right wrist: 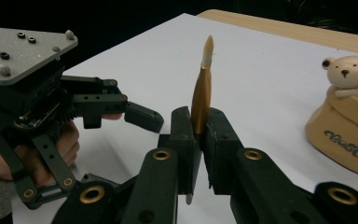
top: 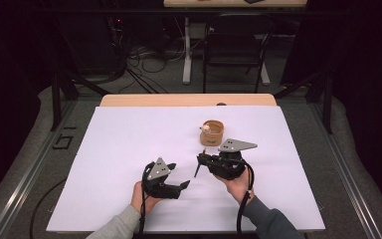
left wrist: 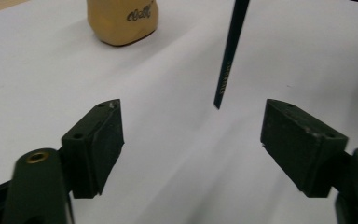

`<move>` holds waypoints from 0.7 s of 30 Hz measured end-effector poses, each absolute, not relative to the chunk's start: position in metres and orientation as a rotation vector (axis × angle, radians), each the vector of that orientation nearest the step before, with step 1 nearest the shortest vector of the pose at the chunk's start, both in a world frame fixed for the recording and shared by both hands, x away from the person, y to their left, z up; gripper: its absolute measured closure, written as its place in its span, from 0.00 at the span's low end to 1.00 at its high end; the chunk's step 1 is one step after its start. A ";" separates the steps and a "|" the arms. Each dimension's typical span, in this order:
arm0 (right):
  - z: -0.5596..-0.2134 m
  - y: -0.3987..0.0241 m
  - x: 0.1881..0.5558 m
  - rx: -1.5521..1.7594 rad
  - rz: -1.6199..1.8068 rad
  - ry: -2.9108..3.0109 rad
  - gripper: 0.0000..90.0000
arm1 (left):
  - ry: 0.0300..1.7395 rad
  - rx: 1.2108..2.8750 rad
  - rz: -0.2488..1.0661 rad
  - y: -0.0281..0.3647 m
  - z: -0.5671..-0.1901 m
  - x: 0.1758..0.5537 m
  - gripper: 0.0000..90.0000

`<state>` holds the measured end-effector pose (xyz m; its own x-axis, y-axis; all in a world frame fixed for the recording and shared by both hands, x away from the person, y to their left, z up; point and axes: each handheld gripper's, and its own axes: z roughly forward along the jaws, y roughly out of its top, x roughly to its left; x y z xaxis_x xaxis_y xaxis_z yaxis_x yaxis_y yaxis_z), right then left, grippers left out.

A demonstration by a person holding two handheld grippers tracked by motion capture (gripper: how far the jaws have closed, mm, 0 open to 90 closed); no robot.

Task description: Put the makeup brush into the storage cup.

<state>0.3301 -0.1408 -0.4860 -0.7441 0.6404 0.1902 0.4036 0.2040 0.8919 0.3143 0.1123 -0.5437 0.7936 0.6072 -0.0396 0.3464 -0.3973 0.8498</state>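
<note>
My right gripper (top: 202, 160) (right wrist: 198, 119) is shut on a thin paintbrush (right wrist: 202, 88), gripping it at the gold ferrule with the pale bristle tip pointing up. The brush's dark handle (top: 197, 171) (left wrist: 228, 56) hangs down toward the white sheet, its end just above the surface and between the left jaws' line of sight. My left gripper (top: 180, 186) (left wrist: 192, 106) stands open a short way to the left, with nothing between its pads. A tan holder with a small bear figure (top: 212, 133) (right wrist: 349, 126) (left wrist: 121, 21) stands just beyond the right gripper.
A white sheet (top: 129, 149) covers the wooden table (top: 179, 99), with wide bare room to the left and at the back. Beyond the far edge are a chair (top: 236, 45), a desk leg and cables on the floor. The left gripper's grey plate (right wrist: 18, 51) sits close by.
</note>
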 end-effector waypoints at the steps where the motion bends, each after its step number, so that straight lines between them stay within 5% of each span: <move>1: -0.485 -0.142 0.330 0.998 1.555 2.252 0.93 | 0.718 2.018 0.351 0.114 -0.543 0.315 0.18; 21: -0.477 -0.156 0.328 0.967 1.490 2.208 0.92 | 0.782 2.026 0.373 0.130 -0.548 0.318 0.08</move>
<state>0.3276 -0.1563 -0.4766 -0.7256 0.6786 0.1140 0.3597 0.2328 0.9036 0.3182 0.1303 -0.5478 0.7542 0.6555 -0.0385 0.3826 -0.3910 0.8371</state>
